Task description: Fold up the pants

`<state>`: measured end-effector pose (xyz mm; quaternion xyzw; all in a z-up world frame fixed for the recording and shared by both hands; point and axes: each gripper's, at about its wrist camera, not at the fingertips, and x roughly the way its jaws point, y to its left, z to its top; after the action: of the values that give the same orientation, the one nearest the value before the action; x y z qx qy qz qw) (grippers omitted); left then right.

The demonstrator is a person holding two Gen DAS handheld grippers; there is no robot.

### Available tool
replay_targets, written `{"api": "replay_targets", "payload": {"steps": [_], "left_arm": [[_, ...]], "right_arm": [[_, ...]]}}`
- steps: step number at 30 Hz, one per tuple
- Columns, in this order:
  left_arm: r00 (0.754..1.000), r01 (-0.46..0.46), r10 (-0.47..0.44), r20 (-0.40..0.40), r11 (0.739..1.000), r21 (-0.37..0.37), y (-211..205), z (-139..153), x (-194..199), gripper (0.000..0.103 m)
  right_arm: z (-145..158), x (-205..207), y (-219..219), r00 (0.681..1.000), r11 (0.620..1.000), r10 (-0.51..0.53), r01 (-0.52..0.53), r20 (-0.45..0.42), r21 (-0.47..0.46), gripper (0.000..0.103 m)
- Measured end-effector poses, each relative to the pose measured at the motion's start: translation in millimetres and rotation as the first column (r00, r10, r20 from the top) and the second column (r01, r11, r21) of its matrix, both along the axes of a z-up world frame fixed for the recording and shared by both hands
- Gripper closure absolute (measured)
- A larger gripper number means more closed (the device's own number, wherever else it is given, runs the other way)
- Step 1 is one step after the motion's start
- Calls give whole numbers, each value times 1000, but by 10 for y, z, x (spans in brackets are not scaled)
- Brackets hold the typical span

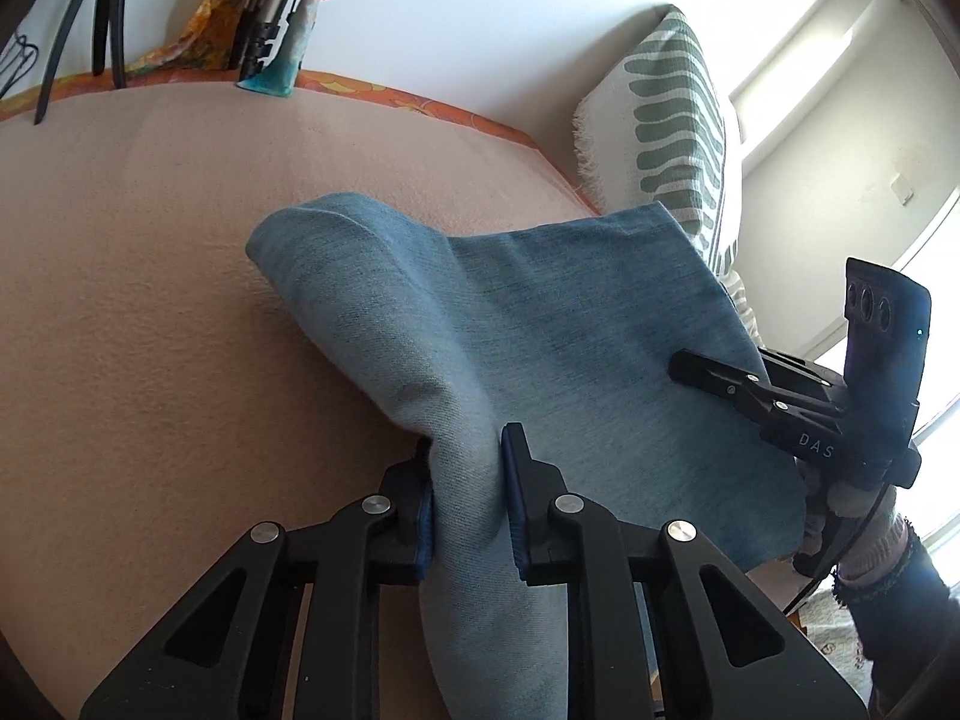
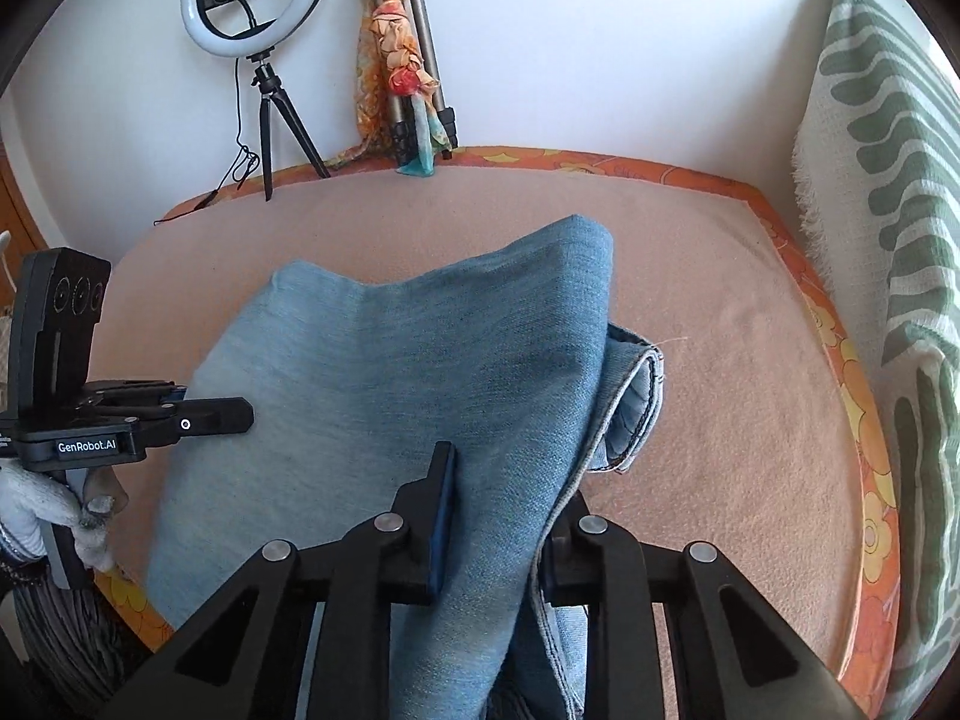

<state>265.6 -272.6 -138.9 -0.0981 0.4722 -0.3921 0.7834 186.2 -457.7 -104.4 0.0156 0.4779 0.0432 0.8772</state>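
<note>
At the far left of the right wrist view your left claw (image 2: 240,414) reaches in from nine o'clock, held in a white knitted glove (image 2: 42,504). Its own camera shows its blue pads (image 1: 515,498) pressed tight on a bunched pleat of the faded light-blue denim pants (image 1: 540,324), so it is gripping the cloth. The pants rise from that pinch toward twelve o'clock and drape in a soft hump over the peach-pink blanket-covered bed (image 1: 132,252).

Moving right, your right claw (image 2: 498,534) is likewise clamped on denim: one pad shows at the cloth's left, the other is hidden behind the fabric. In the left wrist view the right claw (image 1: 690,367) comes in from three o'clock against the same panel.

The pants hang between the two claws as one slack sheet, so the held edge runs roughly nine to three across the bed, with both hands equally close to it. Any fold, I judge, turns on carrying that edge toward twelve o'clock.

At about three o'clock of the right claw, a rolled portion with dark stitched seams (image 2: 636,396) lies on the bed. The denim looks thick, limp and evenly washed. Beyond it, at the right, leans a white cushion with green stripes (image 2: 888,192).
</note>
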Motion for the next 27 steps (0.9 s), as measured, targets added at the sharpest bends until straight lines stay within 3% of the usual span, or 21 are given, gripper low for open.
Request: {"api": "replay_targets", "payload": {"steps": [16, 27], "left_arm": [[998, 28, -26, 51, 999, -37, 53, 288, -83, 88], [994, -3, 10, 108, 998, -58, 137, 544, 172, 90]], "right_arm": [[561, -114, 539, 985, 988, 135, -125, 107, -91, 87], [737, 31, 626, 973, 983, 165, -148, 164, -110, 89]]}}
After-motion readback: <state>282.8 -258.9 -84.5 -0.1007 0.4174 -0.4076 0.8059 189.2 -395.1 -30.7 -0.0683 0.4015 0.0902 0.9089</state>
